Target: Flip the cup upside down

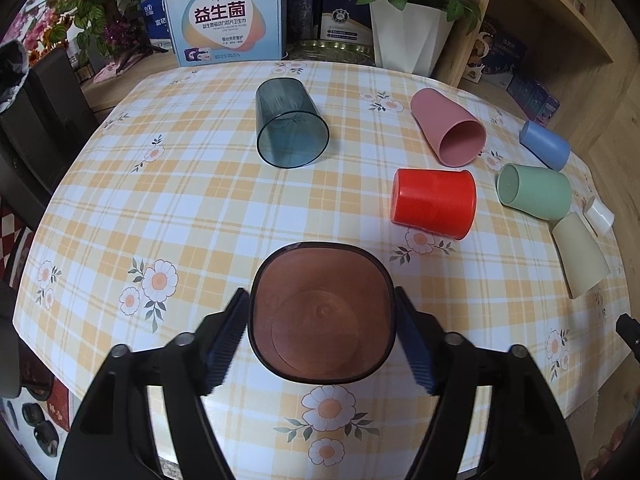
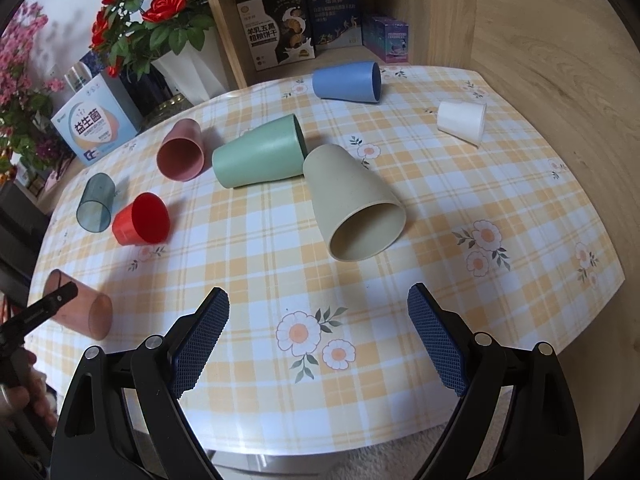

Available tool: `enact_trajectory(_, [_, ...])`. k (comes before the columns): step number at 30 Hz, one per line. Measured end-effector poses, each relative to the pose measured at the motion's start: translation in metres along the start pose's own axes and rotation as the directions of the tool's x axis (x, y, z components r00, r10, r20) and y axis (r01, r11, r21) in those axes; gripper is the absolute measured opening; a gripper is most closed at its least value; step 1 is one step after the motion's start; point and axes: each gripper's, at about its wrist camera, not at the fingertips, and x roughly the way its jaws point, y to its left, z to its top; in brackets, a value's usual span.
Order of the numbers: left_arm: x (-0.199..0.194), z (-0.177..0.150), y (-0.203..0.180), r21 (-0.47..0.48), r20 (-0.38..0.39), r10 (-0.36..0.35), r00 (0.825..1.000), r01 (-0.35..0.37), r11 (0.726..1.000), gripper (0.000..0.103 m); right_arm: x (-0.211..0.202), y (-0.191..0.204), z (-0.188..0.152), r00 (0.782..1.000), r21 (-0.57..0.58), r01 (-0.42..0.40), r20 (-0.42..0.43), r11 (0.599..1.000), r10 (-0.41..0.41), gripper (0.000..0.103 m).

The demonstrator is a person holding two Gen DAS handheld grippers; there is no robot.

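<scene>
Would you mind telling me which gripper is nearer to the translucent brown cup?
Left. The left gripper brackets the translucent brown cup with a finger on each side; the right gripper hangs open over bare tablecloth, well away.

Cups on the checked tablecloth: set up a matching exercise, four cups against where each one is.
Column one:
1. brown translucent cup
2. beige plastic cup
3. small white cup
4. blue plastic cup

Column two:
A. beside the wooden wall
B. between the left gripper fingers
C. nearest the shelf boxes
D. ahead of the open right gripper

Pairs: 1-B, 2-D, 3-A, 4-C.
</scene>
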Motion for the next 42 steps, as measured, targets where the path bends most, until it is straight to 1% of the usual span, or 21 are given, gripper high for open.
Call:
enact_trajectory(4, [-0.005, 0.0, -0.001, 0.001, 0.003, 0.001, 1.0, -0.001, 1.0, 0.088, -0.012, -0.004, -0.001, 1.0, 0.007, 0.002, 0.018, 1.0, -0.003, 0.088])
enact_trajectory(7, [-0.009, 0.001, 0.0, -0.001, -0.001, 0.016, 1.0, -0.016, 1.0, 0.091, -0.02, -0.007, 0.0, 0.999, 0.013, 0.004, 0.031, 1.0, -0.004, 0.088])
enact_trajectory(10, [-0.017, 0.003, 0.001, -0.01, 0.003, 0.035, 0.999, -0.035, 0.999, 0.092, -0.03, -0.009, 0.001, 0.999, 0.015, 0.005, 0.046, 1.0, -0.005, 0.088])
enact_trajectory(12, [-0.025, 0.005, 0.001, -0.012, 0.013, 0.033, 0.999, -0.033, 0.999, 0.092, -0.036, -0.009, 0.002, 0.999, 0.013, 0.001, 0.053, 1.0, -0.002, 0.088])
enact_trajectory(15, [-0.043, 0.007, -0.002, 0.004, 0.042, 0.034, 0.999, -0.034, 0.999, 0.094, -0.049, -0.008, 0.004, 0.998, 0.004, -0.007, 0.058, 1.0, 0.006, 0.088])
enact_trajectory(18, [-0.069, 0.01, -0.008, 0.027, 0.085, 0.04, 0.996, -0.042, 0.999, 0.094, -0.067, -0.007, 0.006, 0.997, 0.0, -0.019, 0.07, 1.0, 0.019, 0.088])
enact_trajectory(22, [-0.115, 0.011, -0.014, 0.042, 0.167, 0.016, 0.986, -0.024, 0.999, 0.094, -0.104, 0.0, 0.01, 0.99, -0.025, -0.048, 0.128, 0.999, 0.051, 0.088])
enact_trajectory(25, [-0.161, 0.008, -0.019, 0.061, 0.249, -0.013, 0.968, -0.002, 0.998, 0.094, -0.132, 0.007, 0.012, 0.98, -0.054, -0.053, 0.188, 0.997, 0.062, 0.088])
enact_trajectory(26, [-0.172, 0.006, -0.02, 0.064, 0.272, -0.019, 0.962, 0.001, 0.998, 0.095, -0.146, 0.01, 0.011, 0.973, -0.069, -0.053, 0.223, 0.996, 0.068, 0.088])
enact_trajectory(27, [-0.186, 0.003, -0.022, 0.066, 0.298, -0.025, 0.954, 0.005, 0.998, 0.096, -0.156, 0.012, 0.011, 0.967, -0.079, -0.052, 0.246, 0.996, 0.07, 0.088])
enact_trajectory(28, [-0.202, -0.001, -0.022, 0.066, 0.333, -0.033, 0.943, 0.011, 0.998, 0.097, -0.164, 0.014, 0.011, 0.961, -0.087, -0.048, 0.266, 0.995, 0.07, 0.088])
enact_trajectory(30, [-0.224, -0.007, -0.024, 0.069, 0.366, -0.045, 0.93, 0.021, 0.997, 0.097, -0.186, 0.019, 0.009, 0.944, -0.107, -0.038, 0.321, 0.994, 0.071, 0.088])
enact_trajectory(31, [-0.238, -0.011, -0.025, 0.072, 0.393, -0.056, 0.918, 0.03, 0.997, 0.097, -0.195, 0.02, 0.007, 0.936, -0.115, -0.035, 0.345, 0.993, 0.073, 0.088])
enact_trajectory(33, [-0.255, -0.018, -0.028, 0.086, 0.424, -0.072, 0.903, 0.039, 0.995, 0.097, -0.211, 0.022, 0.005, 0.92, -0.123, -0.026, 0.384, 0.992, 0.072, 0.088])
enact_trajectory(37, [-0.281, -0.032, -0.038, 0.109, 0.48, -0.081, 0.873, 0.032, 0.994, 0.097, -0.234, 0.027, -0.002, 0.888, -0.147, -0.004, 0.455, 0.989, 0.071, 0.088])
enact_trajectory(39, [-0.288, -0.039, -0.041, 0.112, 0.492, -0.085, 0.866, 0.034, 0.993, 0.097, -0.241, 0.029, -0.005, 0.877, -0.153, -0.007, 0.475, 0.988, 0.08, 0.088])
enact_trajectory(42, [-0.296, -0.048, -0.046, 0.122, 0.505, -0.097, 0.857, 0.041, 0.992, 0.097, -0.248, 0.029, -0.009, 0.866, -0.155, -0.011, 0.492, 0.988, 0.087, 0.088])
